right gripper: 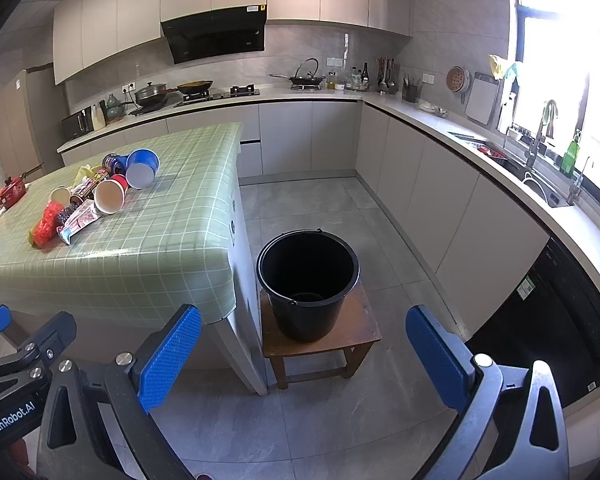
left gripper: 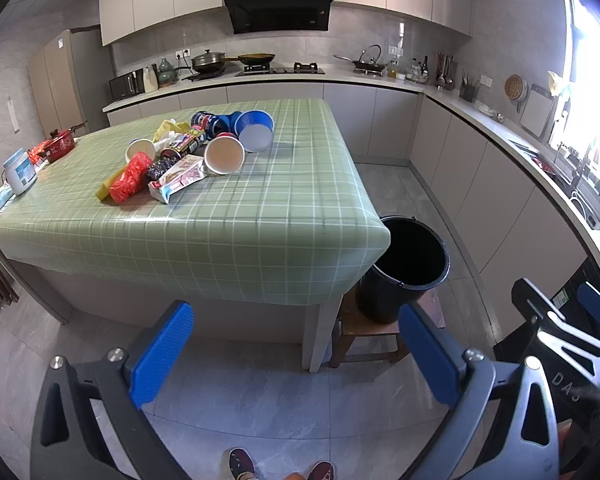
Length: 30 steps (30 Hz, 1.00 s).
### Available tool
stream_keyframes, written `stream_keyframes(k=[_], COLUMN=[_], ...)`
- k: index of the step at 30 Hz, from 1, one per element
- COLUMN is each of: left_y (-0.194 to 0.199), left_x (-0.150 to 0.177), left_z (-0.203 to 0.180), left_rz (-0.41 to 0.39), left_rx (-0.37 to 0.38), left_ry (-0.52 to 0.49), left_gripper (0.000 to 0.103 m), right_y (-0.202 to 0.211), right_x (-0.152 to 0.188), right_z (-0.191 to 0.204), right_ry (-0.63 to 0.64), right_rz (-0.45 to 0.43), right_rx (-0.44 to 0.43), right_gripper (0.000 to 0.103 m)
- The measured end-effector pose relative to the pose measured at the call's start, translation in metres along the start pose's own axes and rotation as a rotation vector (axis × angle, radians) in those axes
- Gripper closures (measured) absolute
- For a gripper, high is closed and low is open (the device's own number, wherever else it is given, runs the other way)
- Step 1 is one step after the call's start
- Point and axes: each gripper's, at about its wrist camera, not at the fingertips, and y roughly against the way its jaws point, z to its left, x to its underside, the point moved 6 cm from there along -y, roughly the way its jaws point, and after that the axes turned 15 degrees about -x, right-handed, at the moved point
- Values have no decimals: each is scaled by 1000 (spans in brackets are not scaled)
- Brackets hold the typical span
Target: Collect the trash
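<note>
Left gripper (left gripper: 296,356): wide open, holding nothing.
Right gripper (right gripper: 304,356): wide open, empty too.
Trash pile (left gripper: 188,152): upper left, on the green table (left gripper: 236,216) (cups, wrappers).
Bucket (right gripper: 308,284): middle, on a stool (right gripper: 320,344).

Trash pile (left gripper: 188,152) on table; black bucket (right gripper: 308,280) upright.

Trash heap (left gripper: 184,156) on table (left gripper: 260,216), toward its far left. Bucket (right gripper: 308,284) on stool (right gripper: 356,336), right of table
</note>
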Motion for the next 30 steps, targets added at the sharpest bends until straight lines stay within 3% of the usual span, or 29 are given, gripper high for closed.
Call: stream_keyframes(k=[22,30], left_y=[-10,-28], left_x=[-11,-13], left_z=[12,35], left_rz=[10,29], left_rx=[-40,-83], left_ry=[27,56], left_gripper=[0,0], right_y=[-13,-31], right_x=[-11,-16], right_z=[10,24], right_ry=[14,25], right_rz=[-2,7], right_rx=[-49,-77], right_gripper=[0,0])
